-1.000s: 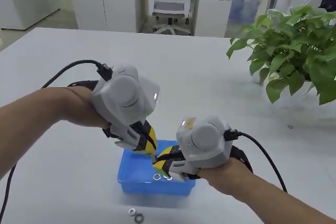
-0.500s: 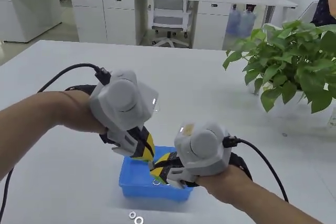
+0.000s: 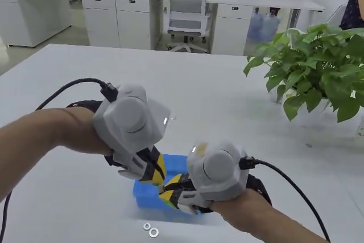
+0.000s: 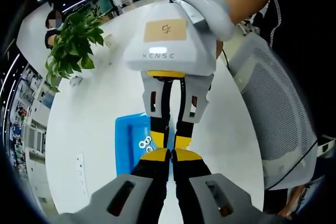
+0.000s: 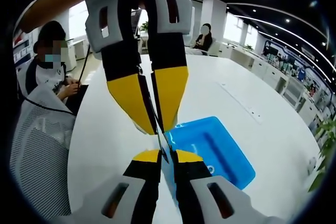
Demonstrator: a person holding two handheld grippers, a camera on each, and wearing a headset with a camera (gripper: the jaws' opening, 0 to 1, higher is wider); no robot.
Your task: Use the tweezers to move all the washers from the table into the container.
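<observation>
Both grippers are nose to nose over the blue container [image 3: 147,193] on the white table [image 3: 227,101]. The left gripper [image 3: 154,170] points down and in, and its yellow-tipped jaws are pinched narrow on the tweezers [image 5: 160,140], a thin metal strip running straight out from between its tips. The right gripper [image 3: 173,189] meets it tip to tip, its jaws drawn just as narrow, with the far end of the tweezers caught between them.

From the left gripper view the container sits just below and to the side of the meeting tips, and a few washers [image 4: 145,144] lie inside it, right beside the right gripper's jaws. In the right gripper view the container lies just beyond that gripper's own tips.

Out on the table, two loose washers [image 3: 150,230] lie side by side just outside the container's near wall, below the left gripper and close to the right gripper's knuckle side
</observation>
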